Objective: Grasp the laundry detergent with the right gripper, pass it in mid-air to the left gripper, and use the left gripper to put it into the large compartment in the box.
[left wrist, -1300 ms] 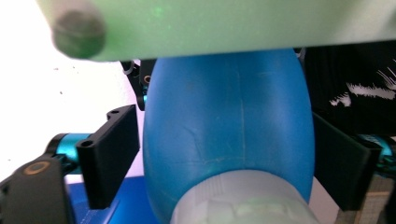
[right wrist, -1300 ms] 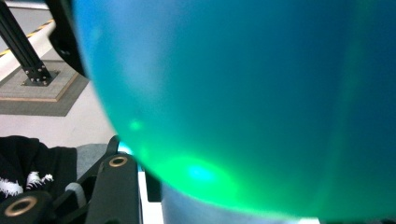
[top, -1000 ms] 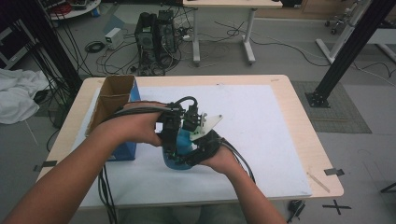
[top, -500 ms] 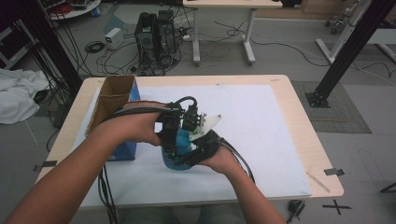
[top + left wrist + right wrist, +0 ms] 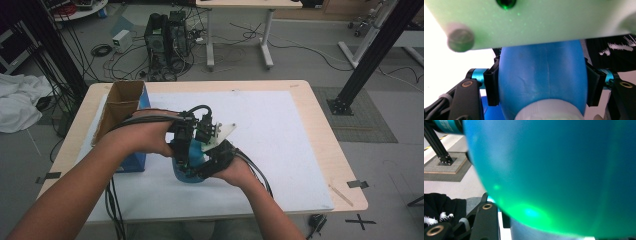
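Both hands meet over the front middle of the white mat, holding a blue bottle (image 5: 186, 173) between them. My left gripper (image 5: 184, 150) comes in from the left. Its jaws have just been closing, and in the left gripper view its black pads (image 5: 492, 87) press both flanks of the blue bottle (image 5: 541, 80), whose white cap (image 5: 549, 111) is nearest the camera. My right gripper (image 5: 210, 161) is shut on the same bottle from the right, its grey three-cornered plate (image 5: 220, 134) on top. The blue bottle (image 5: 554, 170) sits right against the right gripper view's lens, above the black linkage (image 5: 484, 220).
An open cardboard box (image 5: 122, 102) with a blue side stands on the table's left part, close to the left forearm. The white mat (image 5: 280, 135) covers most of the wooden table (image 5: 325, 150). A computer tower (image 5: 167, 40) and loose cables lie on the floor beyond.
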